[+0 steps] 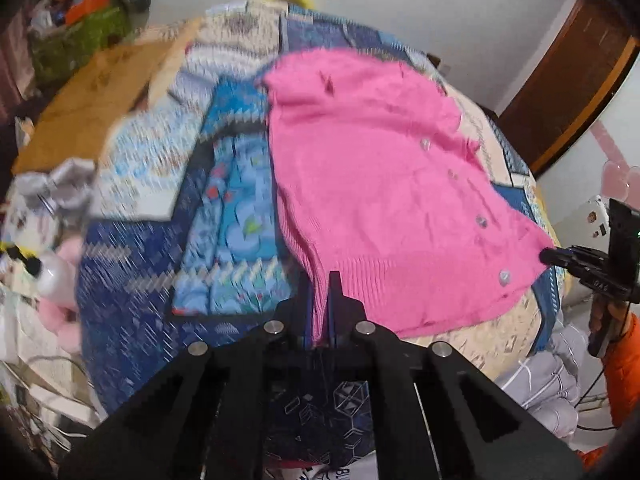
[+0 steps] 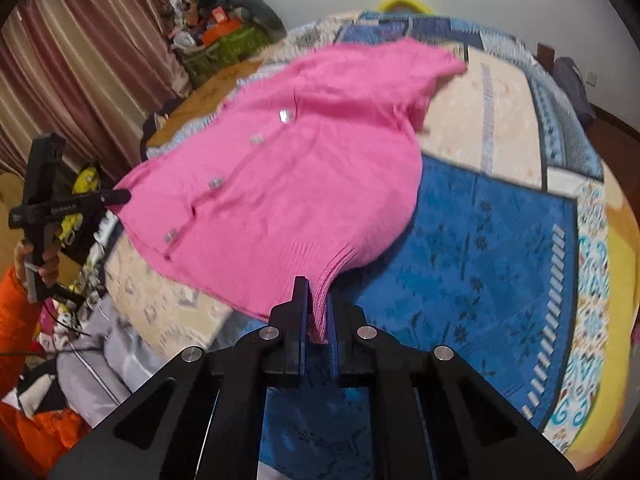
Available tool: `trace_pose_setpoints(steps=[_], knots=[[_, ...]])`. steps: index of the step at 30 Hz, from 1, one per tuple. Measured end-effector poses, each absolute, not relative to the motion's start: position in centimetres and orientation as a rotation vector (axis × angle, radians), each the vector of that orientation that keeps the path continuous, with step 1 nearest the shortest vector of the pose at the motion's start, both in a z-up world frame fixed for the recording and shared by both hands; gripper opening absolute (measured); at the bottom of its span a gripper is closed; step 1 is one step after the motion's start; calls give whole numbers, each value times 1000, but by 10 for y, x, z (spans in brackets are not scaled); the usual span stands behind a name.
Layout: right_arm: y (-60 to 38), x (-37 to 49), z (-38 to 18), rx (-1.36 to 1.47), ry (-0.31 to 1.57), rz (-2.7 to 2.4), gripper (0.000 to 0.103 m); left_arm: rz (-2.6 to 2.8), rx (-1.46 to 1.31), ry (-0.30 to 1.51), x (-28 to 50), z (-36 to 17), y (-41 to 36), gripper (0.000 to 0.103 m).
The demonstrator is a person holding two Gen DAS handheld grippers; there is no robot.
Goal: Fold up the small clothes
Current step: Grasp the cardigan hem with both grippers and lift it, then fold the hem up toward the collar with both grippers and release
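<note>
A pink knitted cardigan with clear buttons lies spread over a patterned bedspread, its hem edge lifted toward me. In the left wrist view, my left gripper is shut on one corner of the ribbed hem, with pink knit bunched between the pads. My right gripper pinches the opposite hem corner at the far right. The right wrist view shows the same cardigan, my right gripper shut on its hem corner, and my left gripper clamped on the other corner at the left.
A brown cardboard sheet and a green basket of clutter sit beyond the bed's far left. Grey quilted clothing hangs at the bed's near edge. A hand in an orange sleeve holds the left gripper. Curtains hang behind.
</note>
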State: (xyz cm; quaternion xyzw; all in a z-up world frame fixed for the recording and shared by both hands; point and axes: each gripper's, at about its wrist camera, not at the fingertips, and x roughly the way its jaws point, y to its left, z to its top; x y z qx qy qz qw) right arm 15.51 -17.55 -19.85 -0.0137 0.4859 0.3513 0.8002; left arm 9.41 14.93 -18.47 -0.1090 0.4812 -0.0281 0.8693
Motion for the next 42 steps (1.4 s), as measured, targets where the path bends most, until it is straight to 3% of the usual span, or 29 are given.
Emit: trace_pose_setpoints(steps=[12,19,26,42], knots=[[-179,164,-80,-12,710,780,7,-69,-238,646,86,-45,144,5],[-177,193,-48,-25,602,743,7,-44,-169,601,129,-14,134,5],[-173,256,-62,-32,639,673,7,21,-162,695,219,-47,147,5],[-130,435,-162,-87,854,580,7,147,-193,923,429,-188,215,5]])
